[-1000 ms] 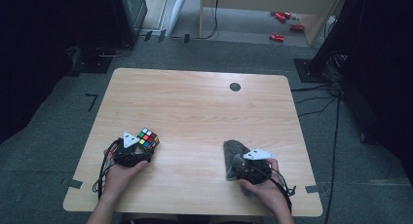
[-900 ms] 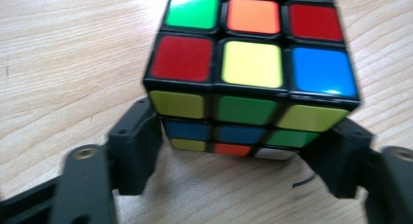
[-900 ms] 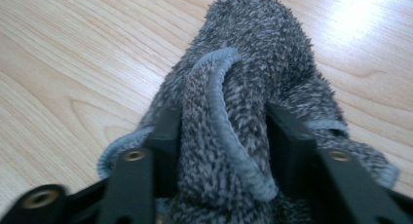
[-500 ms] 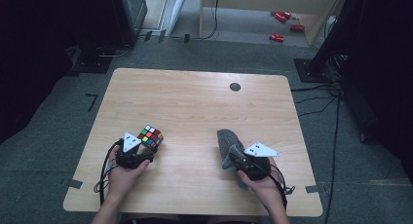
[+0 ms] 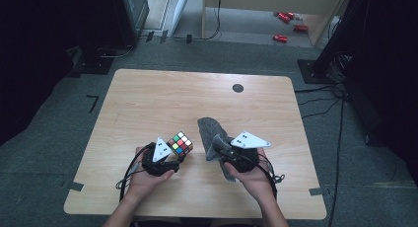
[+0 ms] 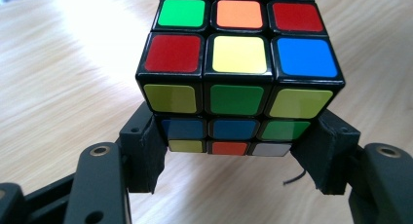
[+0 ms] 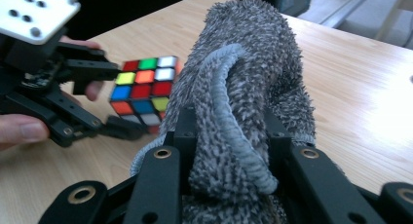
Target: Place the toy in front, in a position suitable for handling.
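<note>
Grey fuzzy cloth (image 5: 213,136) is clenched in the right tool (image 5: 220,149), multicoloured plastic puzzle cube (image 5: 180,143) in the left tool (image 5: 173,157) at nine o'clock; wiping appears pending.

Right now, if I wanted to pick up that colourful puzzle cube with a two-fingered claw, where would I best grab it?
Take the puzzle cube by two opposite flat faces, coming in level from its near side, as the left gripper does here. Its pads press squarely on the parallel side faces near the bottom layer, so probably nothing slips. Corners or edges would likely let it twist out.
</note>
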### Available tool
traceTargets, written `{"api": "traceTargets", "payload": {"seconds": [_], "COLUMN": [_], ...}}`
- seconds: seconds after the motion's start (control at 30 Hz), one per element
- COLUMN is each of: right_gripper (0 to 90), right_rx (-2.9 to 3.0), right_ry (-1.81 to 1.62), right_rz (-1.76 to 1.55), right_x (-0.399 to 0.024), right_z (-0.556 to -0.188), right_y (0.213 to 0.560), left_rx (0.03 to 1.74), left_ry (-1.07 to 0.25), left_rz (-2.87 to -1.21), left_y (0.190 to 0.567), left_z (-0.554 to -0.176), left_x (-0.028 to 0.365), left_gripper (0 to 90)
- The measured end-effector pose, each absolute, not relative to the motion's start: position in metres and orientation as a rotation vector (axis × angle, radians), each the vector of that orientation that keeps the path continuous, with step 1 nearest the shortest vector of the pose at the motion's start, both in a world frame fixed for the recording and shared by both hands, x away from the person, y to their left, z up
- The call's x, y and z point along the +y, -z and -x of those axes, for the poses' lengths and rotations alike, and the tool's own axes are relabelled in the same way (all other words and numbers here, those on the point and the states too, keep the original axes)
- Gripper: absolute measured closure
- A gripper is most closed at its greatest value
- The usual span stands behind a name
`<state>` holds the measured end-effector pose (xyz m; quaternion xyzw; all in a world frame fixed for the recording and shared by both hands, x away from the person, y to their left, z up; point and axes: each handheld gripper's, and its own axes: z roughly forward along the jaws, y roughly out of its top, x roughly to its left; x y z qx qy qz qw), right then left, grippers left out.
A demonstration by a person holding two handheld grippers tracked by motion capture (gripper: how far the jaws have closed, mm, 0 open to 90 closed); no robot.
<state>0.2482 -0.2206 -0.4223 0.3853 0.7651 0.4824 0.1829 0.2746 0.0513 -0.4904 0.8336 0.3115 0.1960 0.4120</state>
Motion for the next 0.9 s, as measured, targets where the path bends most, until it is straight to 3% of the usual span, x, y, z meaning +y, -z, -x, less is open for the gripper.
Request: {"api": "traceTargets", "payload": {"seconds": [0.4, 0.73, 0.9], "right_gripper": [67.9, 68.1, 66.3], "right_rx": [2.236, 2.177, 2.271], "right_ry": [-1.323, -1.250, -1.266], "right_rz": [-0.906, -1.001, -0.838], "right_x": [-0.167, -0.184, -0.160], "right_z": [-0.240, -0.248, -0.234], "right_y": [0.442, 0.441, 0.438], "left_rx": [0.672, 0.677, 0.646], "left_ry": [-0.490, -0.484, -0.492], "left_rz": [-2.190, -2.171, -2.192], "left_y": [0.489, 0.487, 0.489], "left_z": [-0.255, -0.256, -0.250], "left_x": [0.018, 0.024, 0.015], "left_gripper": [35.3, 35.4, 35.4]}}
